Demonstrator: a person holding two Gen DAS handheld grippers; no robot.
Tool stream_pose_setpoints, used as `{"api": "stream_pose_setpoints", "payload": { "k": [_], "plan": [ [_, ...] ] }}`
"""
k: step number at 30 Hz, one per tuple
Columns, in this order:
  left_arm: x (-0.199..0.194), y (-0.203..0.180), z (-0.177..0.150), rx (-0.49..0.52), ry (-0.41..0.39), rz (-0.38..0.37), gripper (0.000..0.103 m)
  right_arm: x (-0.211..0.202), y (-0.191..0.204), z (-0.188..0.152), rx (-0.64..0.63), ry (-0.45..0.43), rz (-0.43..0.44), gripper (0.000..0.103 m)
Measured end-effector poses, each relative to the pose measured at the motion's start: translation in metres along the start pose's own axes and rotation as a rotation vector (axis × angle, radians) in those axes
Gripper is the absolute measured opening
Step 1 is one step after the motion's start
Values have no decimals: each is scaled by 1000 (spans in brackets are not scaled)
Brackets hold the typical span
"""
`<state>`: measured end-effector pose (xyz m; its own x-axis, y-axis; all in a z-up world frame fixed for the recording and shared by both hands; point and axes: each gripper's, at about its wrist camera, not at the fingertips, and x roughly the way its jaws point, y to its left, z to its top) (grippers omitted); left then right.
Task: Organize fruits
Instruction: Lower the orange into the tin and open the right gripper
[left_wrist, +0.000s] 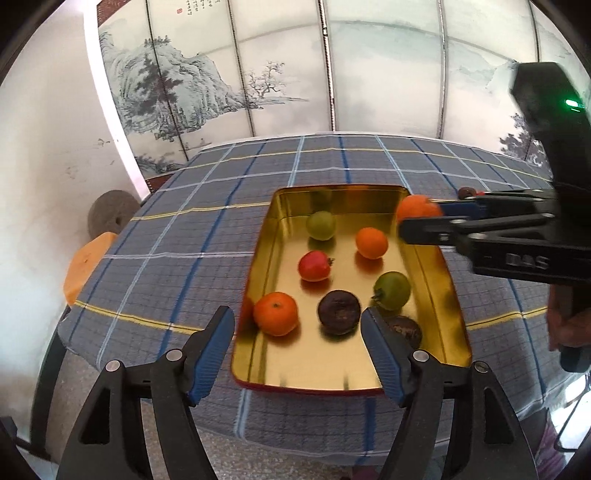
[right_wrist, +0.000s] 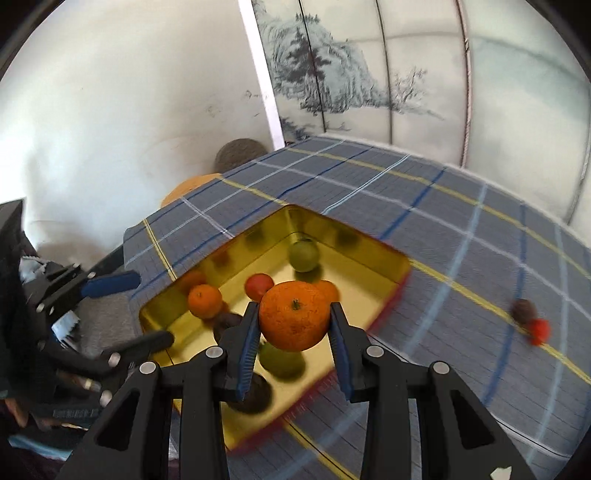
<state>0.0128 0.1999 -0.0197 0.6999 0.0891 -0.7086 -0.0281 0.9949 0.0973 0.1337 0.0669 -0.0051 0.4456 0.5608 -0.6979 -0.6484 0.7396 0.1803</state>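
A gold tin tray (left_wrist: 314, 363) lies on the checked tablecloth. It holds two oranges (left_wrist: 275, 313) (left_wrist: 371, 242), two green fruits (left_wrist: 321, 225) (left_wrist: 392, 290), a red fruit (left_wrist: 314, 266) and two dark fruits (left_wrist: 339, 312) (left_wrist: 404, 328). My left gripper (left_wrist: 297, 317) stands open above the tray's near end, with nothing between its pads. My right gripper (right_wrist: 294, 307) is shut on another orange (right_wrist: 293, 321) and holds it over the tray. In the left wrist view the right gripper (left_wrist: 421, 216) and its orange (left_wrist: 415, 206) hang at the tray's far right corner.
A dark fruit (right_wrist: 523, 311) and a small red fruit (right_wrist: 540, 331) lie on the cloth to the right of the tray. An orange seat (left_wrist: 85, 266) and a round stone (left_wrist: 110, 214) sit past the table's left edge. A painted folding screen stands behind.
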Motion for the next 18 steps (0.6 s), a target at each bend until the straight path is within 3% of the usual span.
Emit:
{"api": "stream_pose_setpoints", "payload": {
  "k": [7, 9, 11, 13, 18],
  "plan": [
    [3, 15, -6, -20, 5, 14, 72, 48, 6, 18, 22, 52, 19, 36],
    [3, 18, -7, -25, 8, 17, 72, 54, 5, 22, 36, 46, 20, 43],
    [4, 20, -9, -26, 11, 21, 72, 55, 5, 26, 46, 26, 27, 62],
    [5, 21, -10, -26, 13, 25, 72, 49, 5, 30, 57, -9, 38, 69],
    [4, 24, -9, -29, 8, 28, 72, 24, 5, 30, 63, -96, 47, 69]
  ]
}}
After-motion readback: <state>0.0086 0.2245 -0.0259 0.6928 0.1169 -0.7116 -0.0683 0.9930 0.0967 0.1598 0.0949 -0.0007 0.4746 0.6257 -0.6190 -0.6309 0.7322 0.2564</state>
